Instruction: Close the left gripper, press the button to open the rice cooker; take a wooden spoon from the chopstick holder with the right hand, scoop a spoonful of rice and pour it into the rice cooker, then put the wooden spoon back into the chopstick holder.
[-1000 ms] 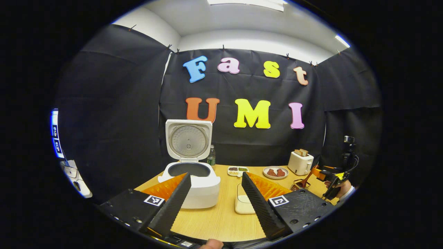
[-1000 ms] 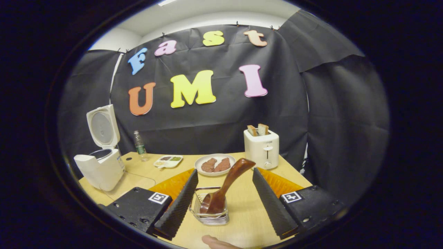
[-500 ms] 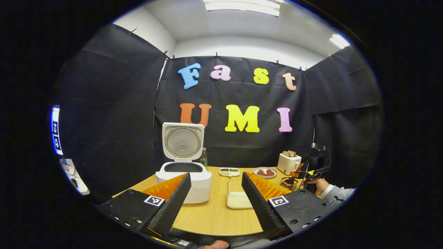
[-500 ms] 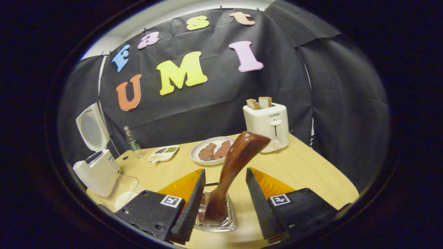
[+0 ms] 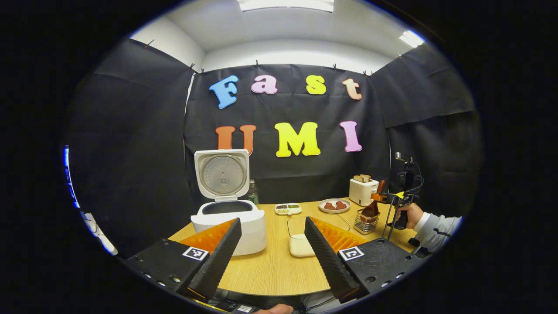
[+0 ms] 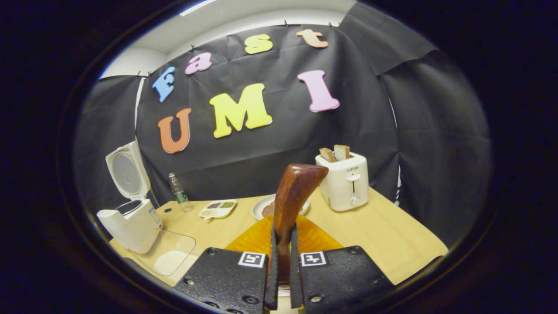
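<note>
Right gripper [image 6: 282, 266] clamped on the wooden spoon [image 6: 293, 196]: both fingers pressed against the handle low down, handle end rising upright just ahead of and above the fingertips. From the left gripper view the same tool [image 5: 383, 198] sits far off to the right, held by a hand [image 5: 407, 216], with the spoon's lower part down in the wire chopstick holder [image 5: 365, 221] directly beneath it; bowl of the spoon hidden, cannot tell whether it is lifted clear. Left gripper [image 5: 272, 244] fingers spread wide, nothing between them, poised above the near edge of the table [image 5: 270, 270]. Rice cooker [image 5: 229, 220] just beyond its left finger, lid standing open and upright. Clear container of rice [image 5: 301, 244] ahead, close to the right finger. Farther ahead: divided snack tray [image 5: 287, 209], plate [image 5: 334, 205], toaster [image 6: 344, 181] with two slices up, bottle [image 6: 178, 187] behind the cooker
</note>
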### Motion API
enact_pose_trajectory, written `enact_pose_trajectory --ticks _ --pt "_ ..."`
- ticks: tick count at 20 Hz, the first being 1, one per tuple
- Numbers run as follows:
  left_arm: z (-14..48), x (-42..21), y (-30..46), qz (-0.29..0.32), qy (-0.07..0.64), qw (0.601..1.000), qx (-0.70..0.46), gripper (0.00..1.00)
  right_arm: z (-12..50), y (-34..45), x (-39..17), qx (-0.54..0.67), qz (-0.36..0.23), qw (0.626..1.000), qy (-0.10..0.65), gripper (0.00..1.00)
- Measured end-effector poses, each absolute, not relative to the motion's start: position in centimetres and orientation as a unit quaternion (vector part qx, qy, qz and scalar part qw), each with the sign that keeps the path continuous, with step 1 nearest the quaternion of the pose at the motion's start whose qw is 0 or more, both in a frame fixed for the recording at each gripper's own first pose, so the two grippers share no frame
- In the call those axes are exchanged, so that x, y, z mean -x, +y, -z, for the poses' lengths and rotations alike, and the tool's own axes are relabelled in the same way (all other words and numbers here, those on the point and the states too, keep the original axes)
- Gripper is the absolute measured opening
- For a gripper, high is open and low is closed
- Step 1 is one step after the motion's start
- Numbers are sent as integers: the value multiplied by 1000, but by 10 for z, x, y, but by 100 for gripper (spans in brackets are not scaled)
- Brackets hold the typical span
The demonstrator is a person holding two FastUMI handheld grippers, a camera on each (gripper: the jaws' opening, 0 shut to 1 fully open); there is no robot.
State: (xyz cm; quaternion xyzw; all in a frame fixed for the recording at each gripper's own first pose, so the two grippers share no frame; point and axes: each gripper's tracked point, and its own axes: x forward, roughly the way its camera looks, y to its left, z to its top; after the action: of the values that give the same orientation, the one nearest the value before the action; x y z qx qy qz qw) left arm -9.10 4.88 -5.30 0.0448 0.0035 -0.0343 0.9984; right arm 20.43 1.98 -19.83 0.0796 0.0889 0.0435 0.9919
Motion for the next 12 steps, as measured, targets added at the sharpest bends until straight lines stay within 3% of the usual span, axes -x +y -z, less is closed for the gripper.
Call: enact_pose_trajectory --ticks 7,12 --pt "46 100 64 25 -6 999 -28 93 125 75 -177 -1 -57 998 25 16" --pt "39 111 68 20 -24 999 -36 93 120 135 -171 -7 -52 998 25 16"
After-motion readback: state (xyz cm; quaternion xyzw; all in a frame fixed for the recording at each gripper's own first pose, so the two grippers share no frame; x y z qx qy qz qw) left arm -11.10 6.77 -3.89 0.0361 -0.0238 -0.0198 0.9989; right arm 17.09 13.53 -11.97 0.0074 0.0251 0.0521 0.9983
